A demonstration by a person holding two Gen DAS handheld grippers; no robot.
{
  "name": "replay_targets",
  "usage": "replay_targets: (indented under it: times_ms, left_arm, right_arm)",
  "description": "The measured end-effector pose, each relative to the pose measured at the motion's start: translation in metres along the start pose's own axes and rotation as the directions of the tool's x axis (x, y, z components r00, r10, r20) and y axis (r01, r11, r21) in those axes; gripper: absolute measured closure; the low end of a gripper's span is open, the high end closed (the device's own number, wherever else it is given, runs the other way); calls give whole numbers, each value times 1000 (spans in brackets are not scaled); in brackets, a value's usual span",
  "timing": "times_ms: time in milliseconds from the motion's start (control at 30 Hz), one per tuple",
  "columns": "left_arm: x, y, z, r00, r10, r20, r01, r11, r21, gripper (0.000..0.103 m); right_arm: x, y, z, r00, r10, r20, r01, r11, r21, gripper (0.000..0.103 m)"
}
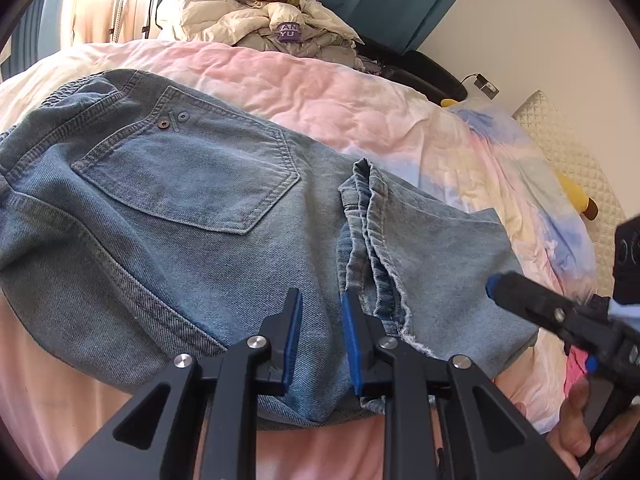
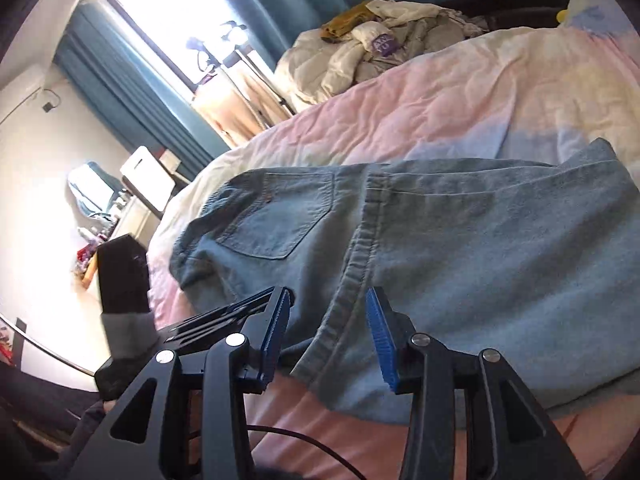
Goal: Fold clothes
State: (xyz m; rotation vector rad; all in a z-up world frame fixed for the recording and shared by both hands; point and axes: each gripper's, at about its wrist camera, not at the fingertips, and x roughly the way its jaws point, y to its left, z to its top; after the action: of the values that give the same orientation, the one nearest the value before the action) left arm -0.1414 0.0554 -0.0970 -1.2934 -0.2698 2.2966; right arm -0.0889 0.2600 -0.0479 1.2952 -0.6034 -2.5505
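A pair of light blue jeans [image 1: 192, 208] lies folded on the bed, back pocket up, with the leg hems [image 1: 370, 240] laid across the seat. They also show in the right wrist view [image 2: 460, 240]. My left gripper [image 1: 320, 300] is open just above the jeans' near edge, beside the frayed hems, holding nothing. My right gripper [image 2: 330, 300] is open over the near edge of the jeans, its jaws either side of a seam, empty. The right gripper also shows at the right edge of the left wrist view [image 1: 494, 286].
The bed has a pink, white and blue quilt [image 1: 340, 92]. A heap of cream and grey clothes [image 1: 264, 16] lies at its far side. Teal curtains [image 2: 132, 92] and a window are behind. A quilted headboard [image 1: 568, 152] and yellow toy are at right.
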Motion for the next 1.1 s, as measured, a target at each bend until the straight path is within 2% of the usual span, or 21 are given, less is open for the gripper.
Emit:
replay_targets:
  times_ms: [100, 167, 267, 333, 400, 467, 567, 667, 733, 800, 967, 1033, 1100]
  left_arm:
    - [-7, 6, 5, 1000, -3, 16, 3, 1000, -9, 82]
    - [-12, 14, 10, 999, -1, 37, 2, 999, -33, 82]
    - [-21, 23, 15, 997, 23, 74, -19, 998, -52, 82]
    - [-23, 28, 18, 996, 30, 87, -25, 998, -58, 82]
    - [-24, 33, 20, 995, 31, 96, -24, 997, -69, 82]
    - [-23, 38, 22, 995, 14, 95, -5, 996, -90, 82]
    - [-21, 43, 24, 996, -7, 89, 17, 993, -113, 82]
    - [-23, 45, 23, 996, -14, 91, 25, 992, -121, 82]
    - [-25, 46, 23, 995, -16, 96, 28, 992, -123, 82]
    - [-27, 46, 23, 995, -17, 101, 30, 992, -126, 82]
    - [-31, 46, 23, 993, -21, 112, 36, 991, -129, 82]
    - [-30, 45, 22, 994, -16, 110, 29, 992, -124, 82]
    - [-29, 43, 21, 994, -12, 108, 25, 993, -118, 82]
  right_arm:
    - [24, -2, 27, 991, -133, -24, 133, 991, -3, 62]
    - [46, -3, 46, 973, -225, -44, 225, 974, -10, 62]
    - [83, 0, 68, 969, -224, -101, 222, 975, -27, 62]
    - [103, 6, 77, 949, -283, -139, 276, 959, -66, 62]
    - [118, 15, 83, 935, -314, -164, 296, 947, -124, 62]
    - [130, 26, 83, 906, -384, -179, 347, 915, -205, 62]
    - [148, 29, 83, 848, -491, -201, 428, 857, -287, 62]
    - [166, 27, 81, 795, -561, -229, 472, 810, -347, 53]
    - [175, 26, 79, 761, -601, -245, 492, 780, -387, 51]
    - [176, 26, 78, 755, -603, -257, 489, 779, -393, 51]
    - [160, 38, 73, 798, -552, -243, 440, 808, -393, 50]
    - [159, 41, 66, 794, -569, -215, 449, 787, -423, 50]
    - [161, 37, 60, 769, -611, -185, 488, 749, -448, 52]
